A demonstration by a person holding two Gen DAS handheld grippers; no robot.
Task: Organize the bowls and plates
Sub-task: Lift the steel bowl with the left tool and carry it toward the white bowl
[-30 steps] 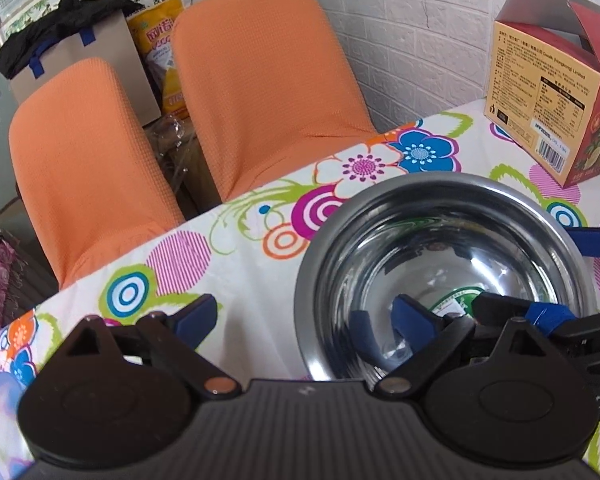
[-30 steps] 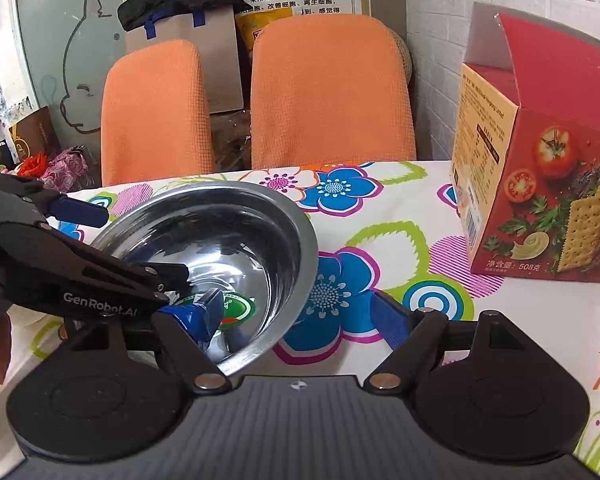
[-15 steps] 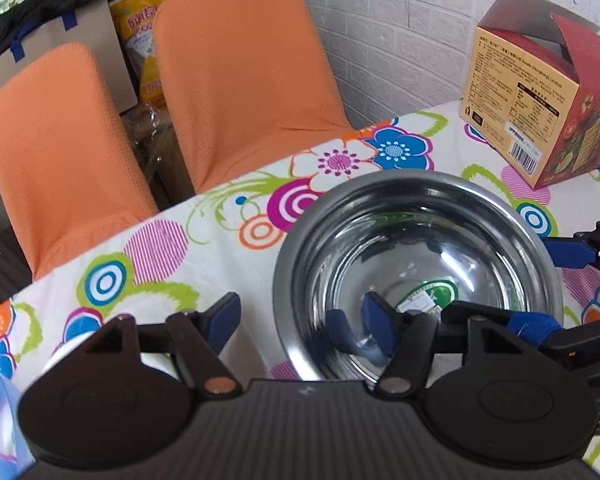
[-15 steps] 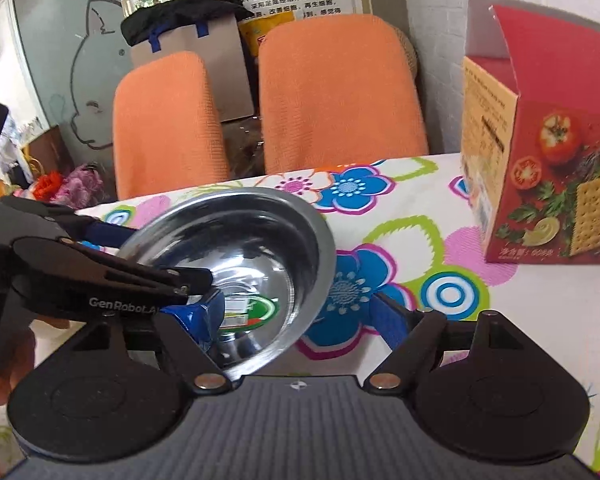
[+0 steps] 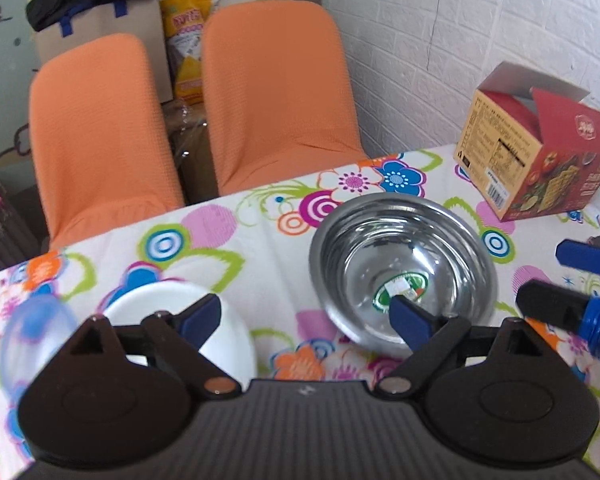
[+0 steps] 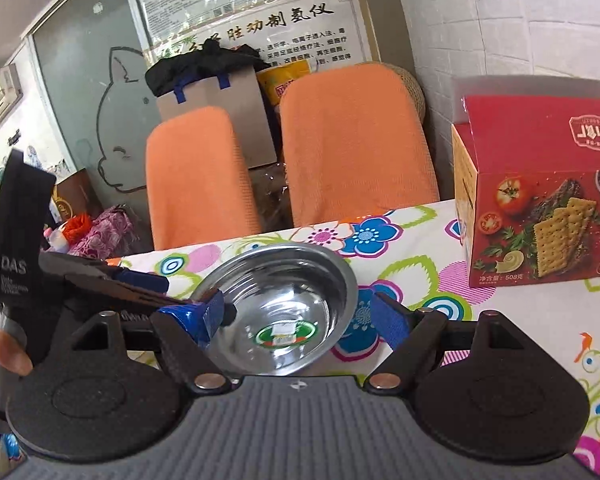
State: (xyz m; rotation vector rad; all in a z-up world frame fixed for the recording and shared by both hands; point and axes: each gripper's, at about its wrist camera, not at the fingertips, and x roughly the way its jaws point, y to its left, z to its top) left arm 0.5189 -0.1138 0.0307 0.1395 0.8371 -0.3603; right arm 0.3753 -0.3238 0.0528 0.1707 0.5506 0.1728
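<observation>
Resting upright on flowered tablecloth: steel bowl, green sticker inside. Left gripper spread wide above cloth, clear of bowl; white plate under its left finger. Right gripper also spread, holding nothing. Cracker box well apart, near wall.

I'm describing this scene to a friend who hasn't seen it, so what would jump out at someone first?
The shiny steel bowl in the middle of the loud flowered tablecloth, with a green sticker on its bottom. Behind the table stand two orange chairs, and a red cracker box sits at the table's right by the white brick wall. A white plate lies to the bowl's left; the left gripper and right gripper both stand open.
</observation>
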